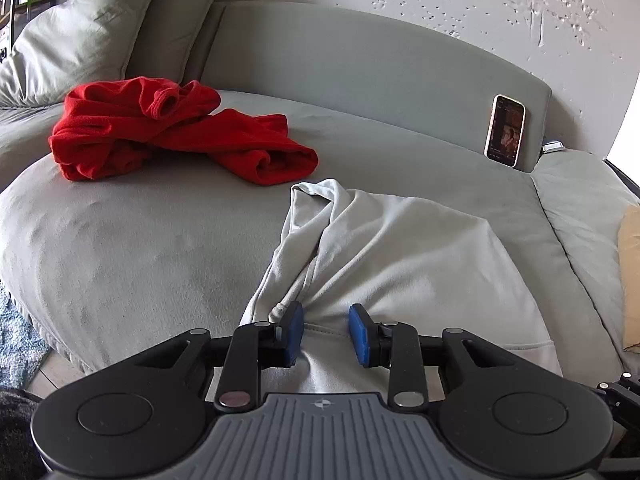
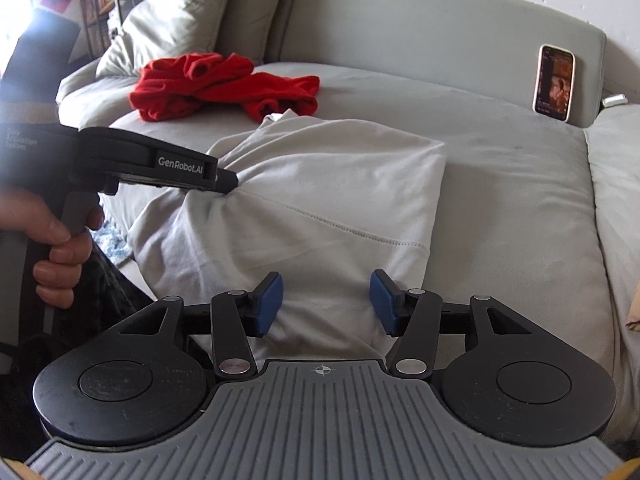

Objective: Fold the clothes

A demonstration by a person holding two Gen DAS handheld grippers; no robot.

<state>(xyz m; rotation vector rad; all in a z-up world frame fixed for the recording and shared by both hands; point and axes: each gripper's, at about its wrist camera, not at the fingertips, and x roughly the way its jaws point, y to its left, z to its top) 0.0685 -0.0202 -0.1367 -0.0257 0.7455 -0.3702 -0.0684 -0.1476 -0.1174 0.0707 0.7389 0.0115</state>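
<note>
While your left gripper (image 1: 326,334) sits low in the left wrist view, its blue pads (image 1: 294,332) stand only a narrow way apart with a bunched ridge of the white garment (image 1: 400,256) between them. Folds fan out from that spot, so you're clamped on the cloth there. The right wrist view backs it up from the side: the left gripper (image 2: 234,180) at centre left bites into the white garment (image 2: 320,200), creases running out from its tip, and your left hand (image 2: 56,240) wraps the handle at the left edge.

Now your right gripper (image 2: 326,306), bottom centre of its own view: fingers (image 2: 270,304) parted wide, the garment's near edge lying between them. The left pad seems to brush the cloth, the right one stands clear, so that's a released hold, nothing gripped.

The garment lies on the grey couch (image 1: 140,248), lower centre to right in both views. Behind it, upper left, a crumpled red garment (image 1: 172,132) rests well apart in the left wrist view, though in the right wrist view its edge looks just behind the white one's far corner. A phone (image 1: 505,130) leans upright against the backrest at upper right, screen lit.

Only the right wrist view shows a stitched seam across the cloth, your hand, and a shelf at upper left. Only the left wrist view shows a strip of blue rug (image 1: 18,336) at the left edge.
</note>
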